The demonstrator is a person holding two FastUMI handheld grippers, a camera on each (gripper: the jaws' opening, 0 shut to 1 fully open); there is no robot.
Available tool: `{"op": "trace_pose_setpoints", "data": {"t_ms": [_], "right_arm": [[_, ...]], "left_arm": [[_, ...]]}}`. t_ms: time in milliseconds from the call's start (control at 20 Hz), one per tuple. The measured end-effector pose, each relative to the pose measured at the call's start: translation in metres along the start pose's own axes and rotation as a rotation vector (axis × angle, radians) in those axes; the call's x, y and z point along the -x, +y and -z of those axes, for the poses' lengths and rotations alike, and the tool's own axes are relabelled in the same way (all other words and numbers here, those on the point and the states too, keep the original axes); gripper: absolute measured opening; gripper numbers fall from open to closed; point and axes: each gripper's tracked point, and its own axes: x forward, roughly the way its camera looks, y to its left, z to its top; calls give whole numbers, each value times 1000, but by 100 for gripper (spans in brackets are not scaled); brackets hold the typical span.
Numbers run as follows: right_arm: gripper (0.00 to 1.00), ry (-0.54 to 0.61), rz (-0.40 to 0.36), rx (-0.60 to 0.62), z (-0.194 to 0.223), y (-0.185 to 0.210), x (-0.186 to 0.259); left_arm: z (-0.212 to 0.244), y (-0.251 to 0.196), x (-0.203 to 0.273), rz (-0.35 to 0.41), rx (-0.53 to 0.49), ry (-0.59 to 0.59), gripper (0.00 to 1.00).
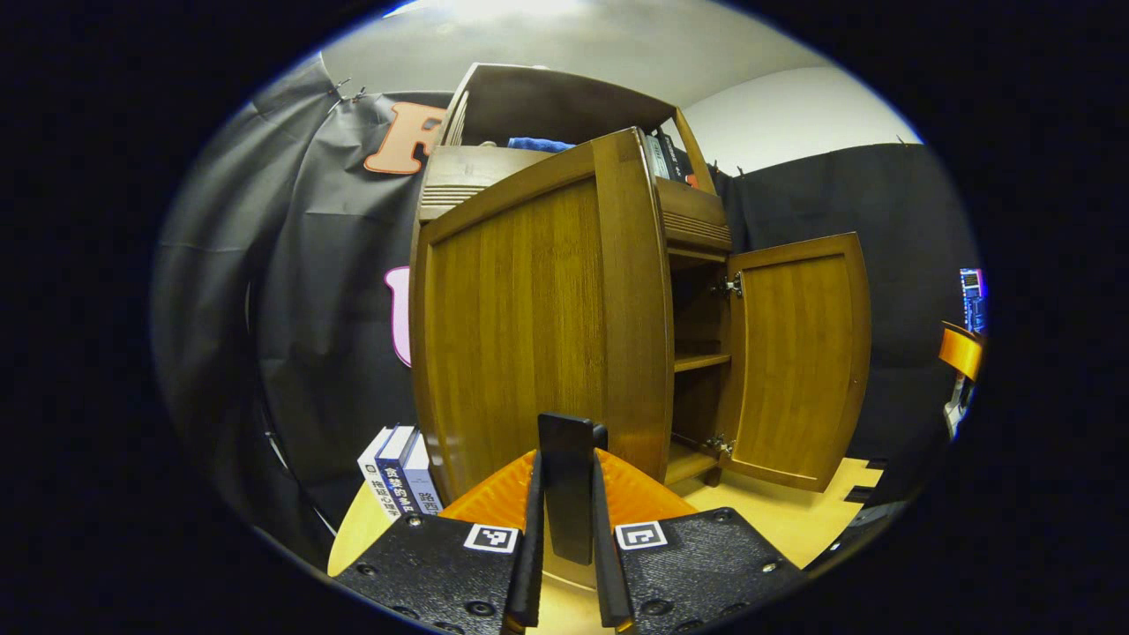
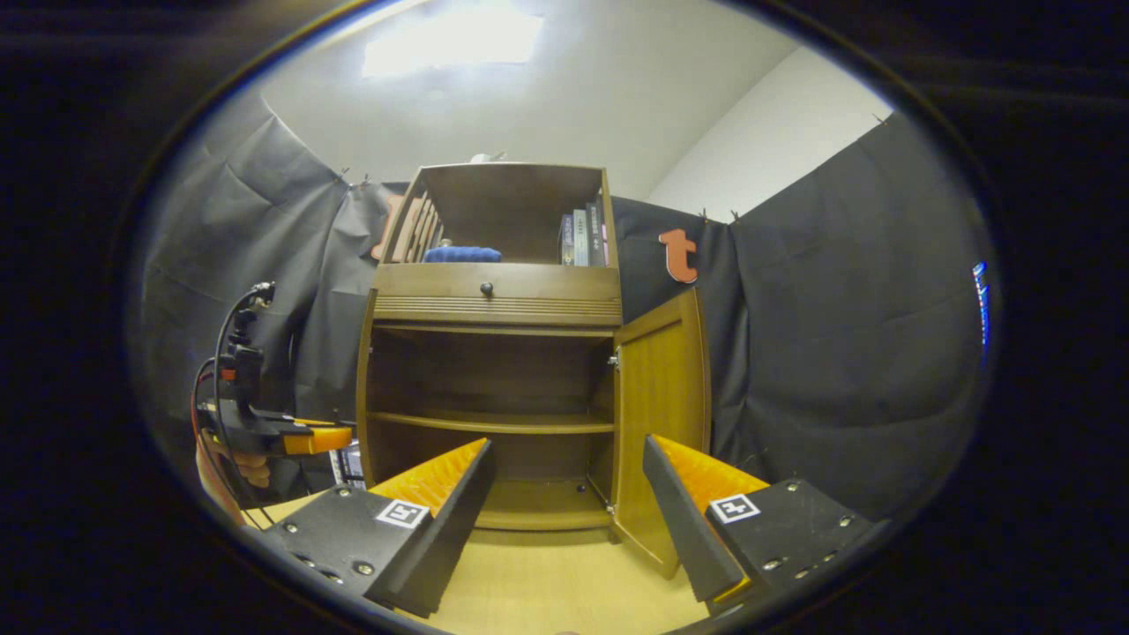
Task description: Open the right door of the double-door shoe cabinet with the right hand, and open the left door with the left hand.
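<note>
The brown wooden shoe cabinet (image 2: 494, 304) stands with both doors swung out, showing its inner shelf (image 2: 489, 423). In the left gripper view the left door (image 1: 520, 335) looms close. My left gripper (image 1: 567, 459) is shut on a dark handle piece (image 1: 569, 494) at that door's free edge. The right door (image 1: 798, 353) hangs open beyond it, hinges showing. In the right gripper view my right gripper (image 2: 567, 445) is open in front of the cabinet, holding nothing. The right door (image 2: 657, 414) stands just ahead of its right finger. The left gripper (image 2: 300, 437), held by a hand, is at the cabinet's left side.
A blue cloth (image 2: 461, 254) and upright books (image 2: 582, 238) sit in the cabinet's top compartment, above a drawer with a knob (image 2: 485, 288). More books (image 1: 397, 476) stand on the pale wooden floor (image 2: 547, 582) left of the cabinet. An orange chair (image 1: 961, 351) is far right.
</note>
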Motion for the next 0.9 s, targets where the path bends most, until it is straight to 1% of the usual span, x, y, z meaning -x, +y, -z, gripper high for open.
{"op": "trace_pose_setpoints", "data": {"t_ms": [50, 100, 150, 250, 350, 450, 500, 550, 700, 750, 800, 850, 900], "right_arm": [[100, -3, -5, 1, 0, 1, 0], [96, -7, -11, -2, -1, 3, 0], [96, -9, -18, -6, -3, 5, 1], [96, -14, -21, -8, -4, 4, 2], [96, -14, -17, -12, -3, 3, 2], [96, -3, -24, -23, 2, 3, 1], [100, 4, -27, -29, 3, 3, -2], [100, 10, -27, -36, 5, 3, -3], [100, 17, -24, -53, 8, 4, -4], [100, 18, -28, -57, 8, 7, -5], [100, 19, -31, -58, 9, 9, -6], [100, 19, -34, -54, 9, 10, -7], [100, 20, -35, -49, 8, 12, -7]], "left_arm": [[0, 4, 3, -11, 2, 0, 25], [1, 8, 7, -24, 1, 3, 26], [0, 11, 10, -37, -2, -1, 26], [1, 22, 15, -90, -27, -1, 26], [2, 41, 16, -177, -34, -3, 25], [5, 64, 20, -263, -29, 8, 21], [7, 73, 21, -284, -22, 15, 19], [4, 75, 23, -280, -12, -5, 17], [4, 87, 28, -283, -24, 3, 10], [5, 90, 29, -273, -36, 5, 7], [6, 93, 31, -260, -39, 3, 3], [5, 99, 32, -254, -42, 0, 5], [6, 105, 35, -233, -37, -4, 3]]}}
